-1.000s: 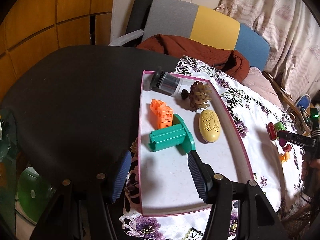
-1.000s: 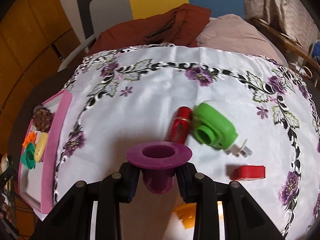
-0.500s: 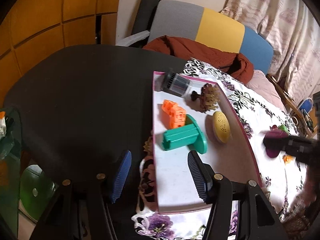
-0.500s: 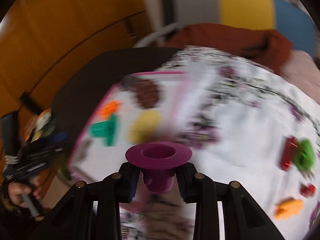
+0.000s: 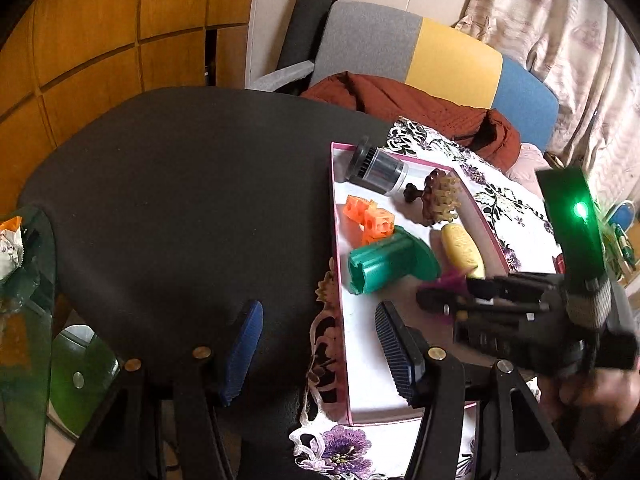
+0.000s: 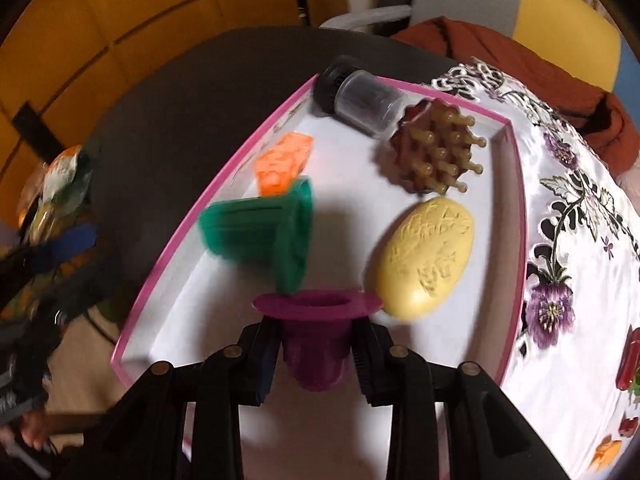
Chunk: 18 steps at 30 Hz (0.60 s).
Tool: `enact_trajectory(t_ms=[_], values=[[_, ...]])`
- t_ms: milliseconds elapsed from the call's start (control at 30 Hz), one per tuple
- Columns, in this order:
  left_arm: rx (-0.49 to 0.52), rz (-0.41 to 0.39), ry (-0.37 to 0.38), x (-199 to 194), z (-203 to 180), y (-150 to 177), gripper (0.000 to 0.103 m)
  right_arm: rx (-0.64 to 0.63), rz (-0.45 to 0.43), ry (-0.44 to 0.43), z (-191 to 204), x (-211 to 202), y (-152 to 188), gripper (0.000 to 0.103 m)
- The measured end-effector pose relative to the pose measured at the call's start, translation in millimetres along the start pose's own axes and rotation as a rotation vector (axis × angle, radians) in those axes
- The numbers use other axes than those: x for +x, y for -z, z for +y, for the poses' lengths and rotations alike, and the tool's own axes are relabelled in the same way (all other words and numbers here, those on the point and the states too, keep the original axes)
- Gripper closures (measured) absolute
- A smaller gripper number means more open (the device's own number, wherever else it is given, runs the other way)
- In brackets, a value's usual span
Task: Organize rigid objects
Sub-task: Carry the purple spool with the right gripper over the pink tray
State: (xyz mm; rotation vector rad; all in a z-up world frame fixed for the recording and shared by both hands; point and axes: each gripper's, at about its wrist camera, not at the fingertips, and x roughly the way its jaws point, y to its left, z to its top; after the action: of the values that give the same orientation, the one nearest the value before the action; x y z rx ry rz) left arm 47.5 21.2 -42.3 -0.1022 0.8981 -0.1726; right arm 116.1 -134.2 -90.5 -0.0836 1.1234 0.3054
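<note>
The pink tray [image 6: 516, 184] held a green piece [image 6: 260, 232], an orange block [image 6: 284, 164], a yellow oval [image 6: 428, 256], a brown spiky brush [image 6: 436, 152] & a clear jar [image 6: 364, 100]. The right gripper [image 6: 318, 354] squeezed the purple cup [image 6: 316, 320] above the tray, w/ the green piece at 11 o'clock and the oval at 2; blurry, maybe not touching. A sec. ago the cup hung over the flowered cloth [image 6: 560, 240]. The left gripper [image 5: 318, 354] stayed half-wide, holding nothing.

Dark round table [image 5: 192, 208]; floral cloth [image 6: 568, 264] over one side; rust-red jacket [image 5: 420, 108] on grey-yellow-blue chair [image 5: 452, 60]; curtain [image 5: 580, 40] behind.
</note>
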Motion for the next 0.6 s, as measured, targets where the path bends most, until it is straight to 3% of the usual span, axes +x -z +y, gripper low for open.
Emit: enact_trajectory(t_ms=[400, 467, 600], values=[[0.012, -0.001, 0.002, -2.3, -5.5, 0.6, 0.043, 0.035, -0.003, 0.007, 0.2, -12.9, 14.4, 0.069], [0.024, -0.007, 0.001, -4.7, -8.2, 0.1, 0.043, 0.058, 0.003, -0.014, -5.8, -8.5, 9.0, 0.061], [0.032, -0.017, -0.001, -8.5, -10.6, -0.6, 0.043, 0.066, -0.032, -0.027, -3.5, -14.9, 11.9, 0.055]])
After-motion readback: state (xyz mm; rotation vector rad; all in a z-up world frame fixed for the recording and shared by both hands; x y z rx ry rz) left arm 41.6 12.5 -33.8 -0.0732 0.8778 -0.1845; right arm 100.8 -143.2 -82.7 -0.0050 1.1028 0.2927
